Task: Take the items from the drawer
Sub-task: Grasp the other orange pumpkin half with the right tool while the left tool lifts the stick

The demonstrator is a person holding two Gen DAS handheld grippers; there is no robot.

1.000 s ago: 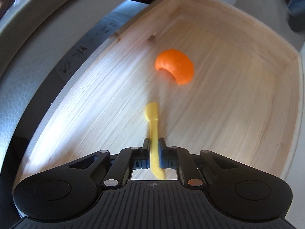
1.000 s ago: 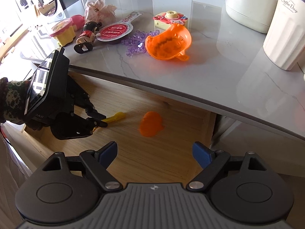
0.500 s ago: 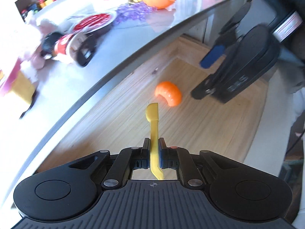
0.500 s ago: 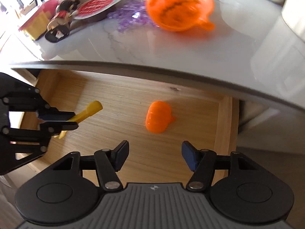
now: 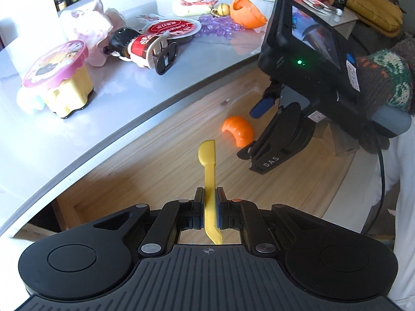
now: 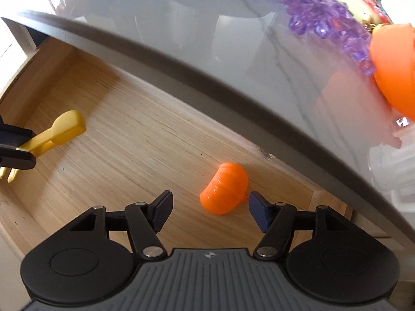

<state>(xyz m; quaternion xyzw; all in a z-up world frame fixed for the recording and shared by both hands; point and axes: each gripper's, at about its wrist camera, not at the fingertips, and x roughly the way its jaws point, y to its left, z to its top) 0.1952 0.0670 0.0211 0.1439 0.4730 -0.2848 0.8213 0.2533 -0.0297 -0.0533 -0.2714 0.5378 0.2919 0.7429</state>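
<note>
The wooden drawer (image 5: 155,165) stands pulled out under the grey tabletop (image 5: 109,108). My left gripper (image 5: 209,194) is shut on a yellow toy fork (image 5: 206,155) and holds it above the drawer, handle end forward. The fork (image 6: 64,129) also shows at the left of the right wrist view. A small orange ridged piece (image 6: 223,189) lies on the drawer floor (image 6: 129,142). My right gripper (image 6: 210,210) points down over it with its jaws opening. The piece sits between the fingers, nearer the right pad, and no pad presses it. The left wrist view shows the right gripper (image 5: 253,129) at the orange piece (image 5: 238,131).
The tabletop overhangs the back of the drawer. On it lie a yellow tub with a pink lid (image 5: 57,83), a doll, a red-lidded pack (image 5: 171,27), purple beads (image 5: 220,26) and an orange shell (image 5: 246,13). A sleeved hand (image 5: 384,85) holds the right gripper.
The left gripper rose with the fork from low in the drawer to above it. The right gripper came down into the drawer around the orange piece, and its jaws narrowed.
</note>
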